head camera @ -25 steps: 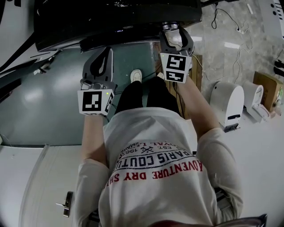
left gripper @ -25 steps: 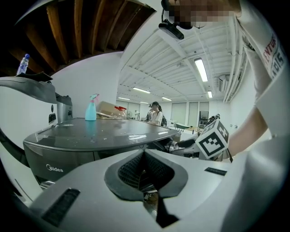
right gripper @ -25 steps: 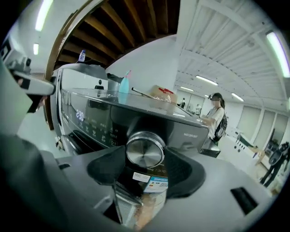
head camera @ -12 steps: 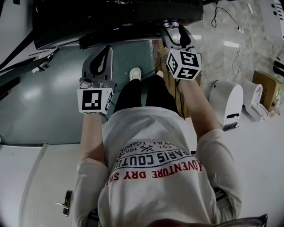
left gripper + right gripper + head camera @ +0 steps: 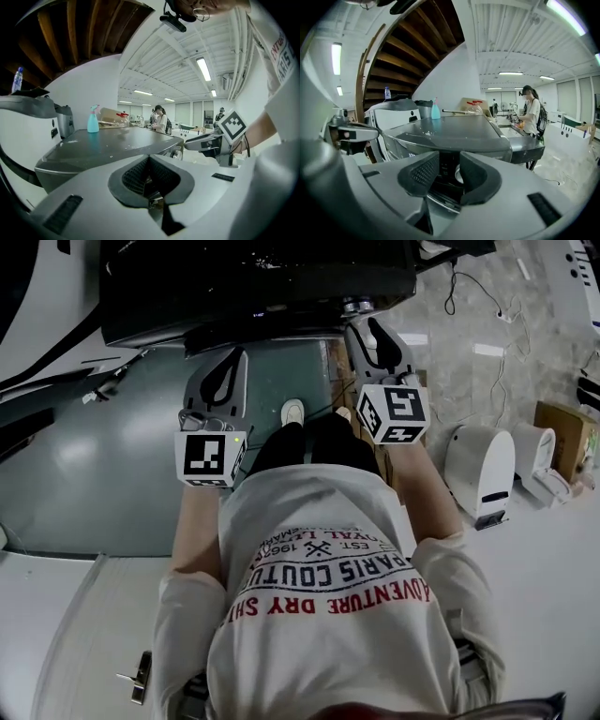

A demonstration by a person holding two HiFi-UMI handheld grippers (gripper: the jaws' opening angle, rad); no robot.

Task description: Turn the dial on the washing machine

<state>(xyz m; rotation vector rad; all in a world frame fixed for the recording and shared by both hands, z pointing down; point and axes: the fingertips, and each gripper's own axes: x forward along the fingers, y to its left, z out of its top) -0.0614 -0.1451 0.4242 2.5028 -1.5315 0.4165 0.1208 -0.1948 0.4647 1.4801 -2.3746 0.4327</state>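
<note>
The washing machine (image 5: 262,277) stands in front of me, dark in the head view and grey-topped in the gripper views (image 5: 450,129). Its silver dial (image 5: 354,306) sits on the front panel near the right corner. My right gripper (image 5: 366,326) points at the dial from just short of it. Its jaws have just been closing and stand part open. The dial (image 5: 458,175) shows through their gap (image 5: 449,171), beyond the pads and untouched. My left gripper (image 5: 232,357) hangs to the left of it, shut on nothing (image 5: 149,164).
A blue spray bottle (image 5: 93,121) stands at the far side of the machine's top. White appliances (image 5: 483,465) and a cardboard box (image 5: 562,432) sit on the floor at the right. Cables (image 5: 506,306) trail there. A person (image 5: 532,115) stands in the background.
The right gripper has rolled, so its marker cube shows a different face, and its tips have drawn slightly back from the dial. Its jaws look narrower. The left gripper has risen slightly.
</note>
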